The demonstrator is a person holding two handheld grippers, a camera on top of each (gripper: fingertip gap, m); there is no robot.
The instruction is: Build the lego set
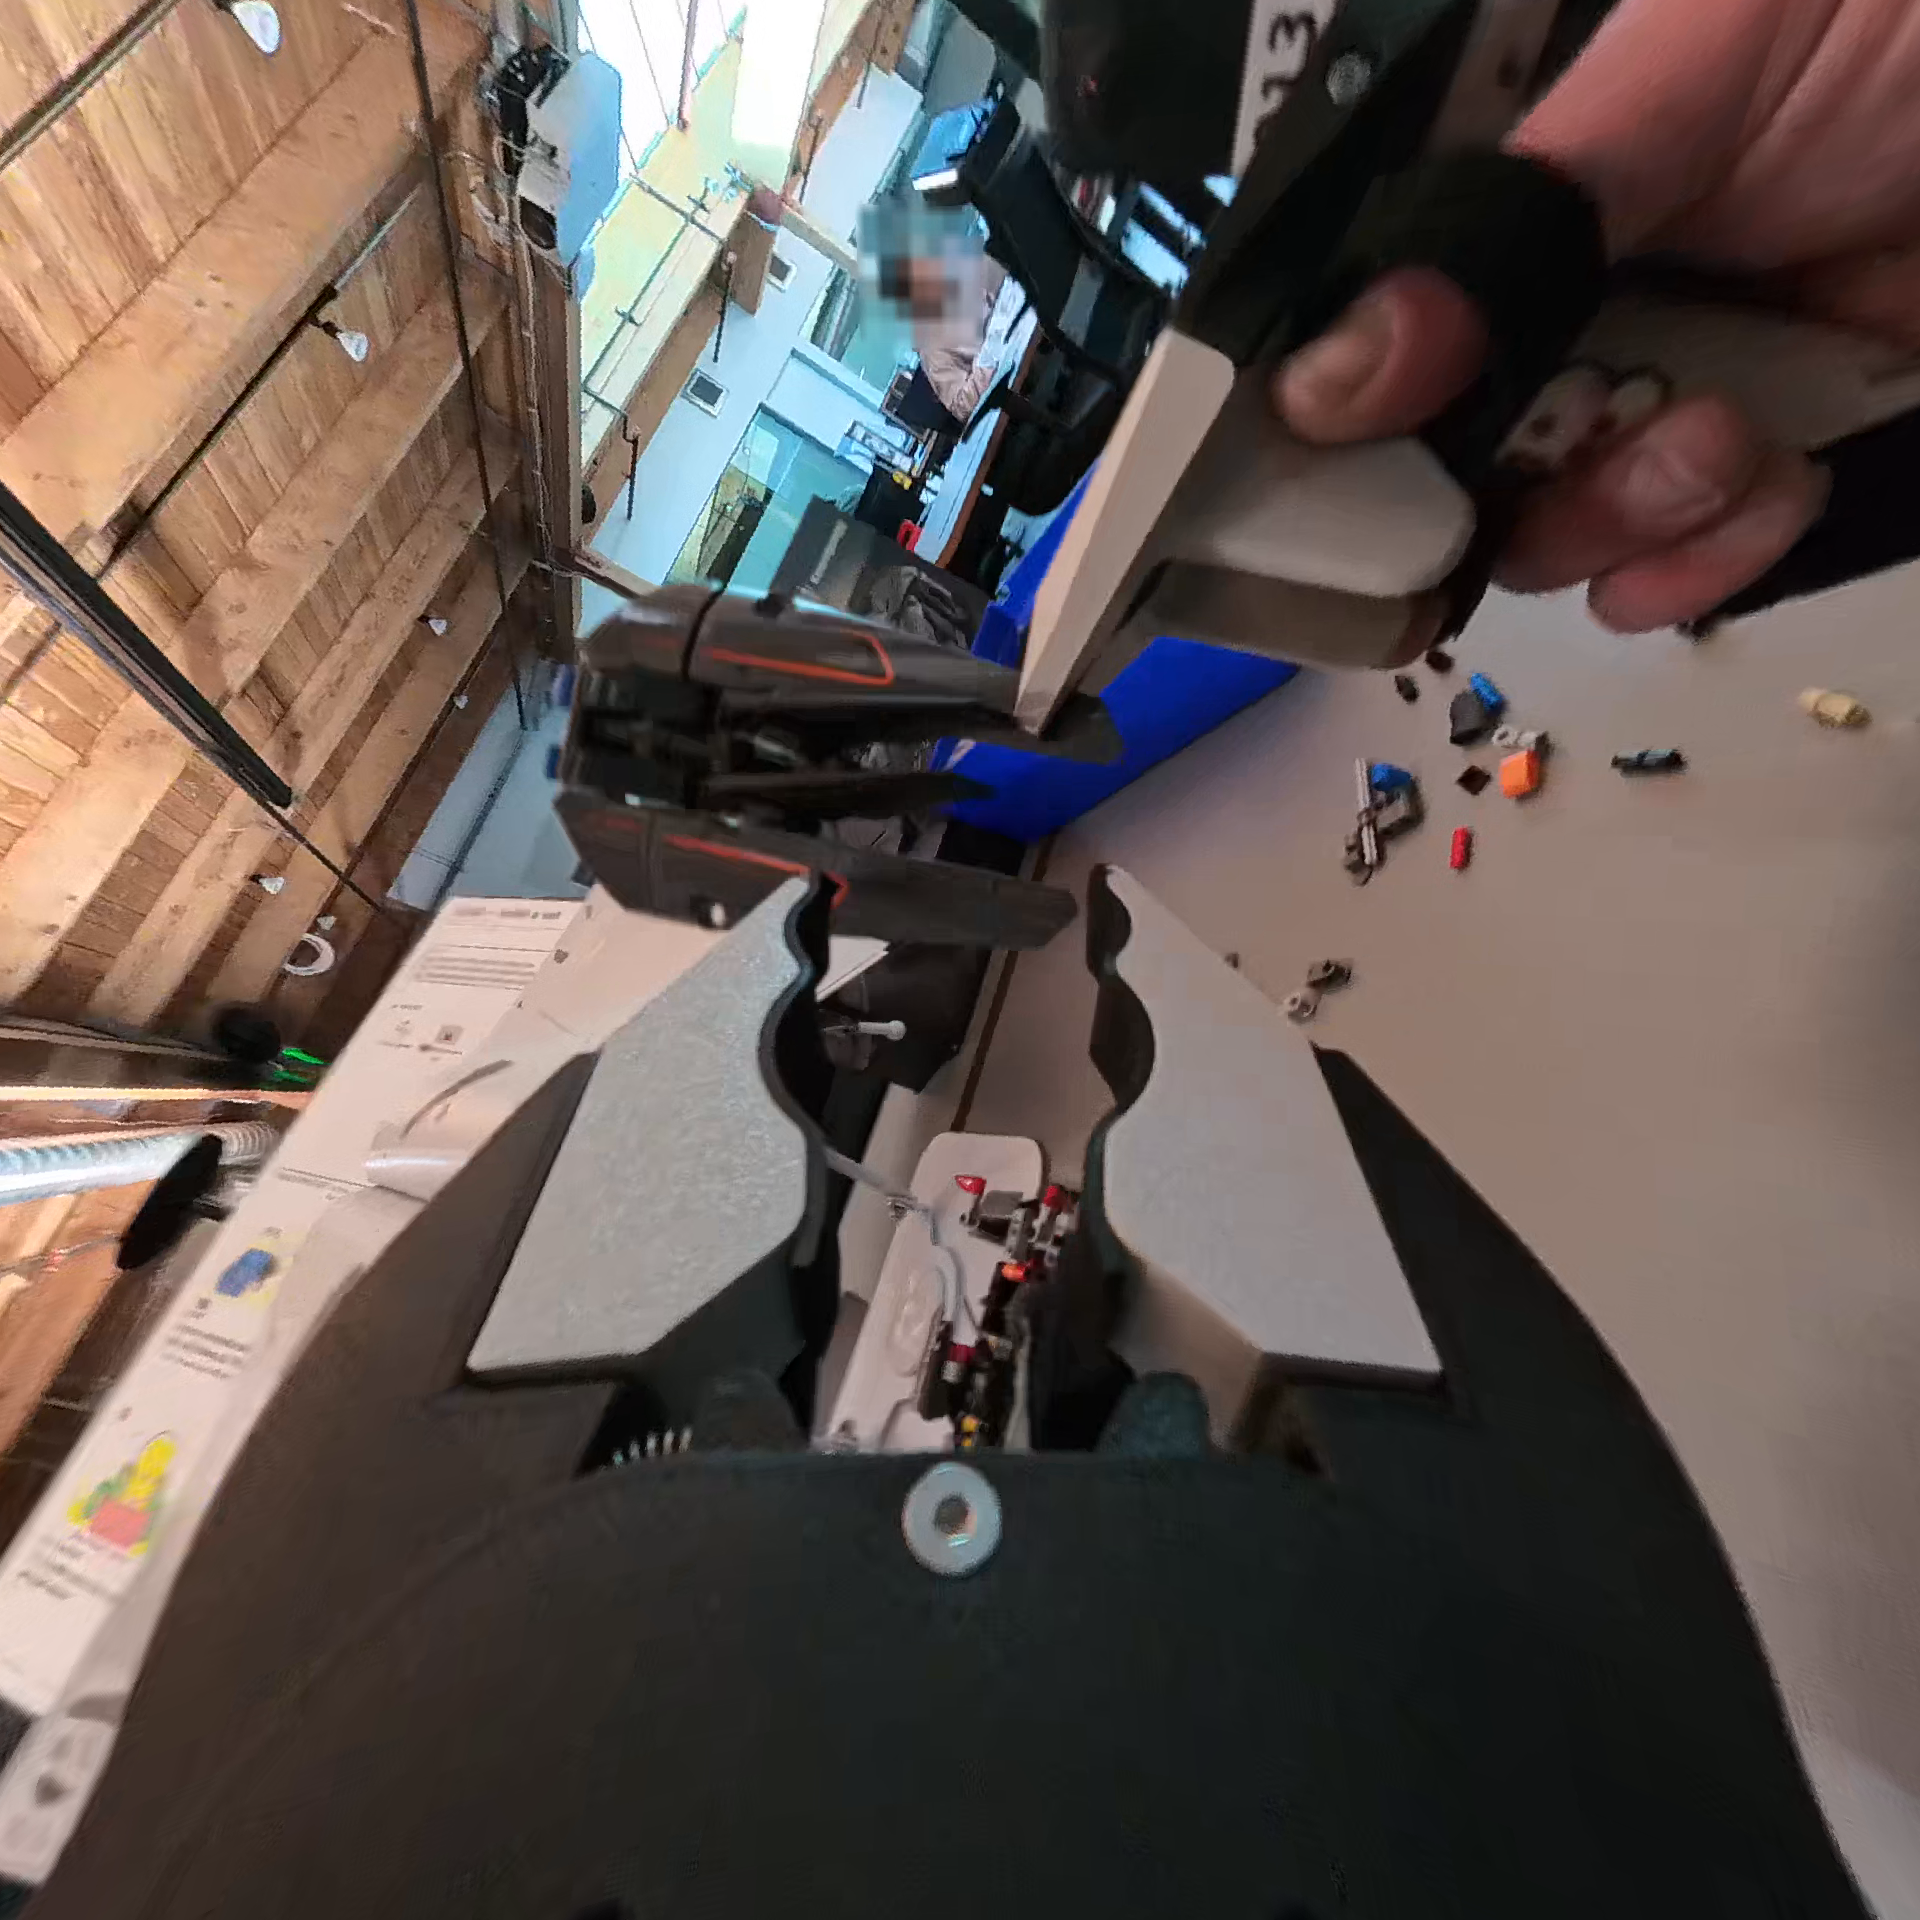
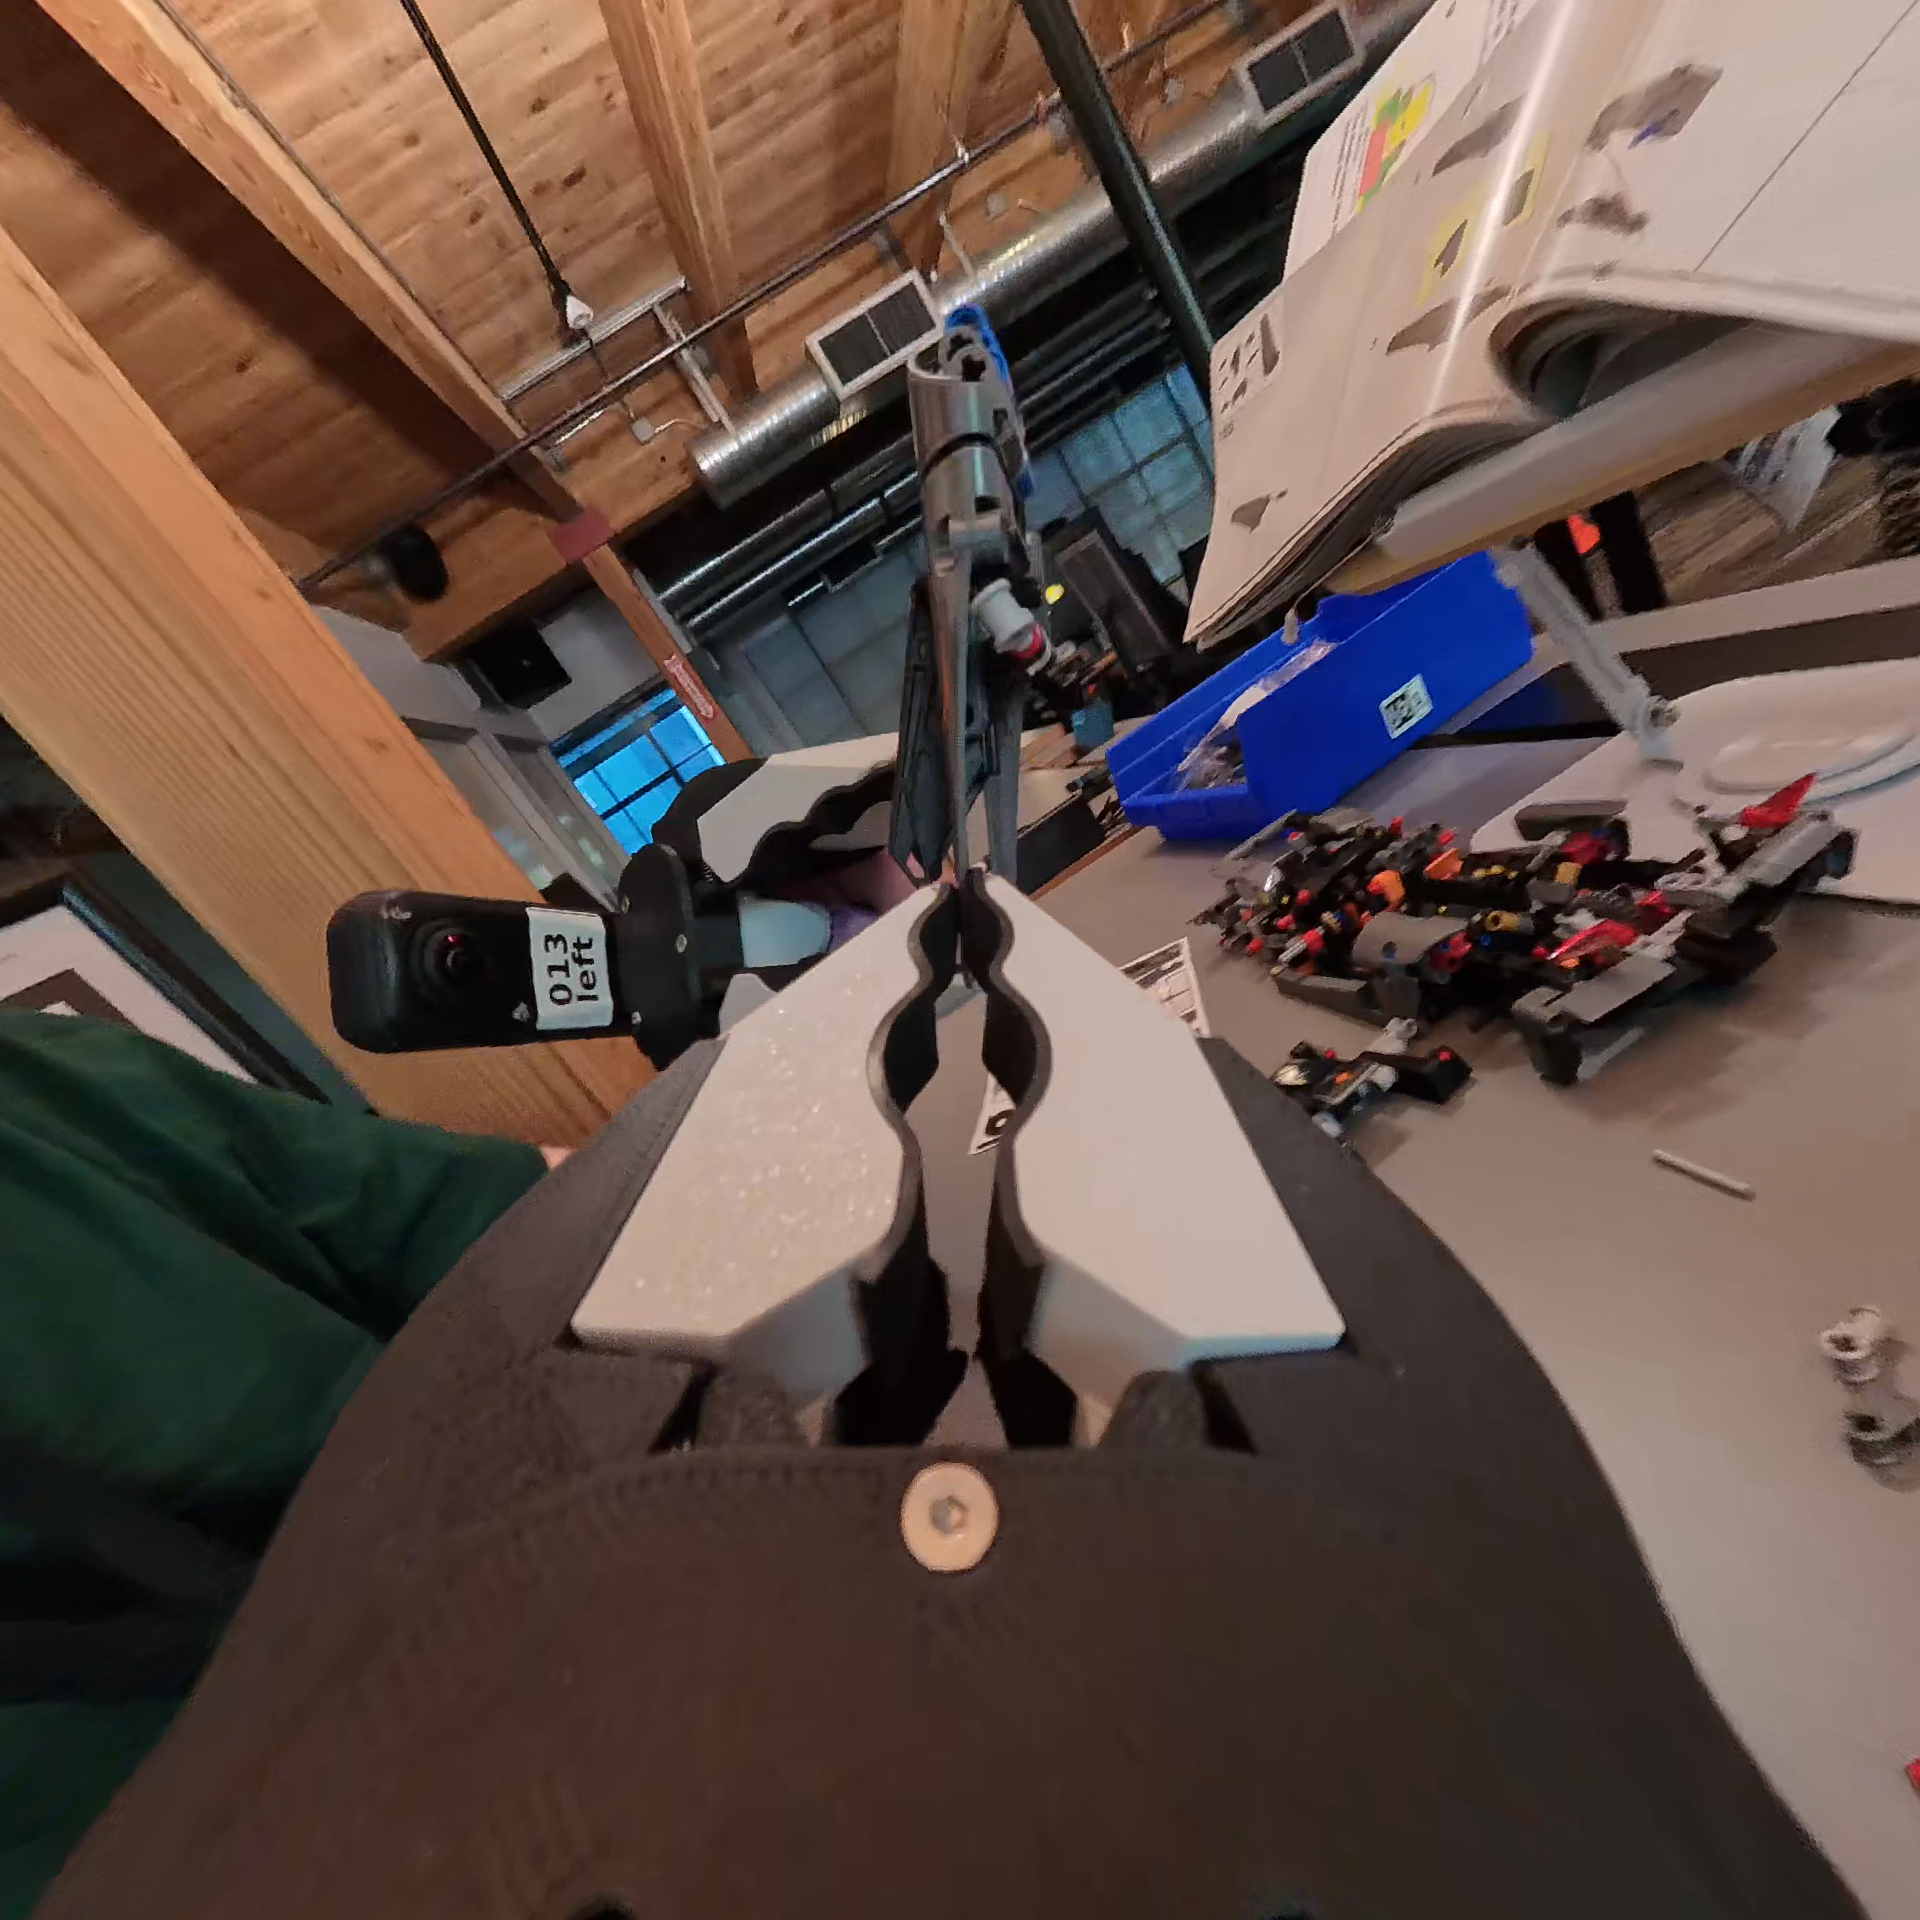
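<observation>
In the left wrist view, our left gripper (image 1: 951, 914) had its fingers spread, with nothing between them. The dark sub-assembly (image 1: 769, 758), a black shell with orange trim lines, hung in the air just beyond the fingertips, and its lower panel overlapped the tip of the left-hand finger (image 1: 707, 1081). We could not tell whether panel and finger touched. Its long axis ran across the view, roughly at right angles to the left fingers, from the blunt end at far left to the tapered end at right. At that tapered end our right gripper (image 1: 1049, 707) gripped it, with a hand (image 1: 1662, 343) on the gripper body. Farther right, loose small parts (image 1: 1455, 769) lay scattered on the grey table (image 1: 1662, 1195).

In the right wrist view, the left gripper (image 2: 790, 821) stood at left, just beside the lower end of the sub-assembly (image 2: 961, 623). At centre, the right gripper (image 2: 964, 894) had its fingers pressed together on that lower edge, so that the piece rose upright from the tips along the finger line, well clear of the table. To the right lay the blue bin (image 2: 1351, 696), the larger partly built model (image 2: 1538, 925) on the table, and the open instruction book (image 2: 1558, 260) above.

We judged that the right gripper carried the piece alone. The left gripper was the nearer free tool, and any second grip called for it to close across the lower panel, square to the long axis.
</observation>
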